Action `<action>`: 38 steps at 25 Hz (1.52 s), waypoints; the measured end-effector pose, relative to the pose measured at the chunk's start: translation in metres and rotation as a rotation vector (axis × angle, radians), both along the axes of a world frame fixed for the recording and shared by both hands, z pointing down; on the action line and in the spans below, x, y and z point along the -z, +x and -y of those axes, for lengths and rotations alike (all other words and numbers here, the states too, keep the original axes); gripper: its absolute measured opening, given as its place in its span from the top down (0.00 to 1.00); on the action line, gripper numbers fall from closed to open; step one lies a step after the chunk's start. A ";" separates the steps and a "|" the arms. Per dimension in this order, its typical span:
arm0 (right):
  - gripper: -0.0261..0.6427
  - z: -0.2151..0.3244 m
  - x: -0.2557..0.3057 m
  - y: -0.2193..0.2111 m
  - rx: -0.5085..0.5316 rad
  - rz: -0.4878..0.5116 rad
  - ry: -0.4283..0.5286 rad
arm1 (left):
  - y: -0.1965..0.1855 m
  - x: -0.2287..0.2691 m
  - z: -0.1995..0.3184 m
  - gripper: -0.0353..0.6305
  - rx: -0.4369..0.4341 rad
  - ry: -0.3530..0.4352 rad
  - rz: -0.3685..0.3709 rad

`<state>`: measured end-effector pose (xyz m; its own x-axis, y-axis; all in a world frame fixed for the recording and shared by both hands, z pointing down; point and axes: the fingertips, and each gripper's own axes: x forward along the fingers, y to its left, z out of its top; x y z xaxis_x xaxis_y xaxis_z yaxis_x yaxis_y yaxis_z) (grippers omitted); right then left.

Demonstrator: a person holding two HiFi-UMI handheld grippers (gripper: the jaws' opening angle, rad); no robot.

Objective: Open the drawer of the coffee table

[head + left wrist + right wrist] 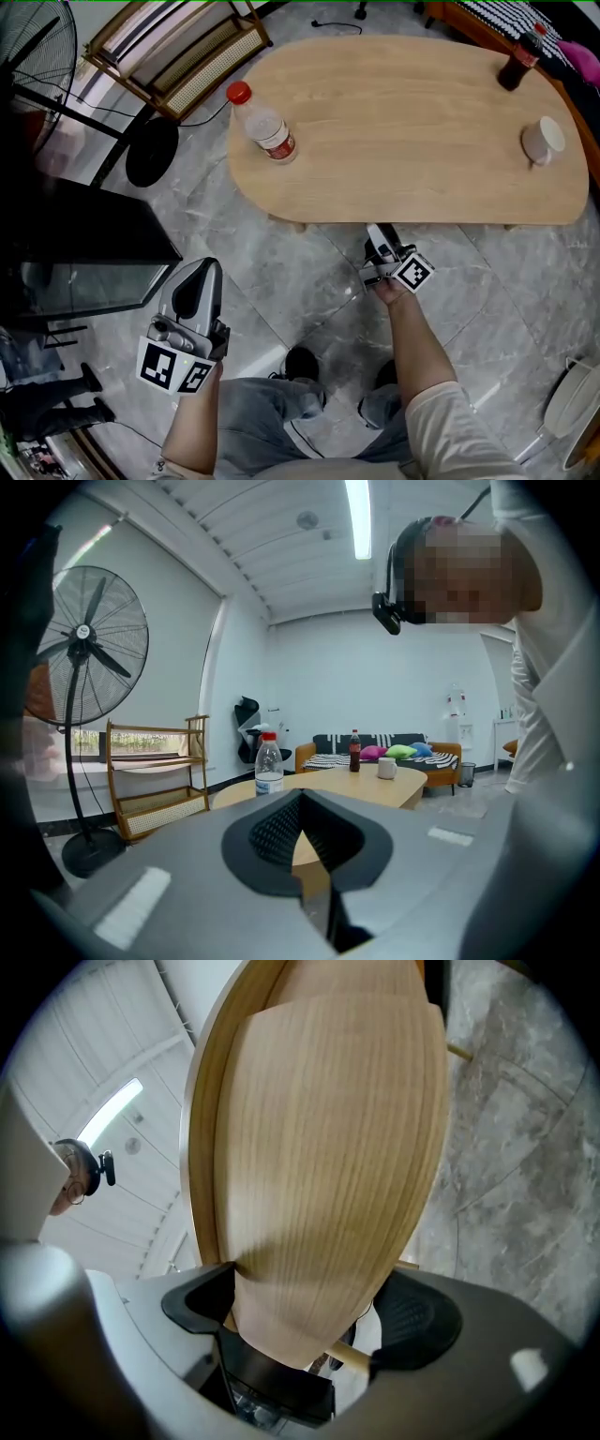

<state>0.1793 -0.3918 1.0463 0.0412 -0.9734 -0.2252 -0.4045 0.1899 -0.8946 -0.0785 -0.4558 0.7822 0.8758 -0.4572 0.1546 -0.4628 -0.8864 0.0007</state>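
Note:
The oval wooden coffee table [403,122] fills the top of the head view; its drawer is hidden under the top there. My right gripper [375,230] reaches under the table's near edge. In the right gripper view the curved wooden drawer front [328,1166] stands between the jaws of my right gripper [314,1312]; the left pad is against the wood, while a gap shows at the right pad. My left gripper [204,267] hangs over the floor well left of the table, jaws together on nothing. The left gripper view looks past my left gripper [300,799] at the table [375,785].
On the table stand a water bottle [267,131], a cola bottle [520,61] and a white mug [542,141]. A black cabinet [84,244], a floor fan [37,47] and a wooden rack [178,47] stand left. A sofa [384,754] lies beyond the table.

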 end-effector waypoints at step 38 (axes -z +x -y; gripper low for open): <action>0.28 -0.157 -0.040 -0.118 0.251 0.040 -0.237 | 0.020 0.014 -0.040 0.95 -0.101 -0.082 -0.027</action>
